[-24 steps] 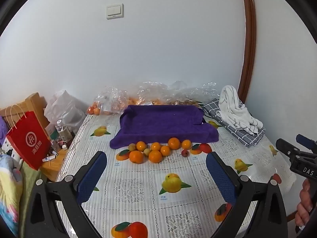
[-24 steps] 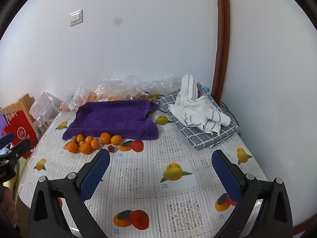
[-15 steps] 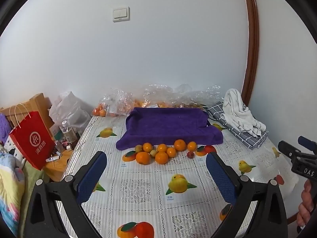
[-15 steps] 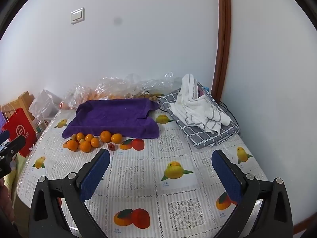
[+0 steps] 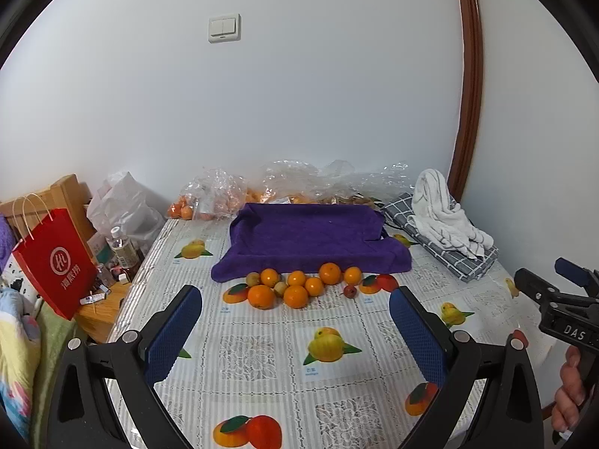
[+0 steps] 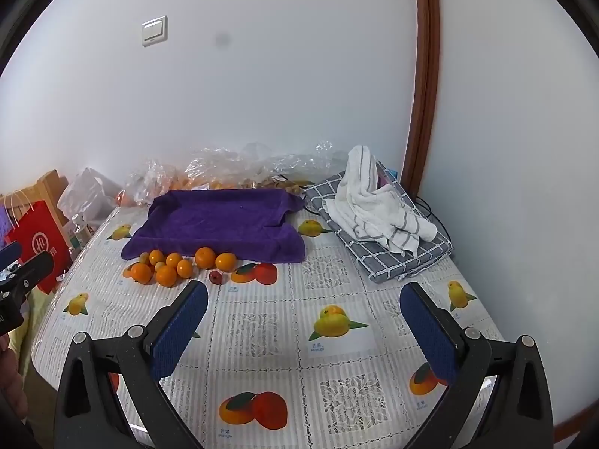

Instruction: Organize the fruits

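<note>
Can't really tell what's inside the crinkly plastic bags [image 5: 284,183] mid-frame. Right gripper [image 5: 561,299] is cut off at the right edge, red paper bag [image 6: 37,239] half hidden at left.

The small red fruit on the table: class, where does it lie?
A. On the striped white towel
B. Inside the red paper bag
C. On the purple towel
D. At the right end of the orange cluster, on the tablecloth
D: the small red fruit sits on the tablecloth, right of the oranges, in front of the purple towel.
</note>
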